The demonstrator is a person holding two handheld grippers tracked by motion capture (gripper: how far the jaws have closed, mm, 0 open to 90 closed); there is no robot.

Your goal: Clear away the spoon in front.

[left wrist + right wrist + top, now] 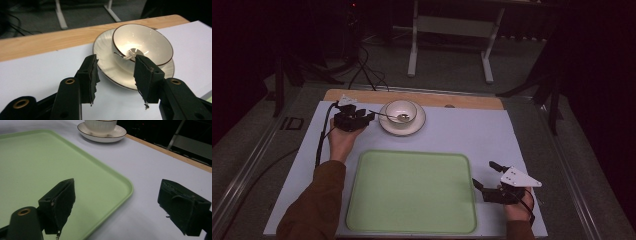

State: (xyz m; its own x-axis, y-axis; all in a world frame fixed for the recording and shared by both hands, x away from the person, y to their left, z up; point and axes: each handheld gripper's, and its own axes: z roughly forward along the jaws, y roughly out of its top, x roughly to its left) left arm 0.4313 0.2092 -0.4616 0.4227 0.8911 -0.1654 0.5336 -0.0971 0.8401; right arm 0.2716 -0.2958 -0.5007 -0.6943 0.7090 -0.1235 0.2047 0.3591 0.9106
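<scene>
Left hand-held gripper: near the tabletop's far left corner, jaws spread, nothing between them; it points at the bowl just beside it.
Spoon: thin metal handle sticks out over the bowl's left rim toward the left hand-held gripper; its head lies inside the bowl.
Bowl: white with a dark rim line, standing on a white saucer close to the tabletop's far edge, left of middle.
Tray: pale green, rounded corners, lying near the tabletop's near edge, between the two hand-held grippers.
Right hand-held gripper: near the tabletop's near right corner, just beside the tray's right rim, jaws spread wide, holding nothing.
Tabletop: covered by a pale lilac sheet; a bare wood strip runs along the far edge.
Room: dim, grey floor, black cables and a white frame stand beyond the far edge.
Left gripper view: looks into the bowl's glossy inside, where the spoon head glints at the bottom.
Right gripper view: shows the tray's corner between its jaws and the saucer's ribbed side far off.
</scene>
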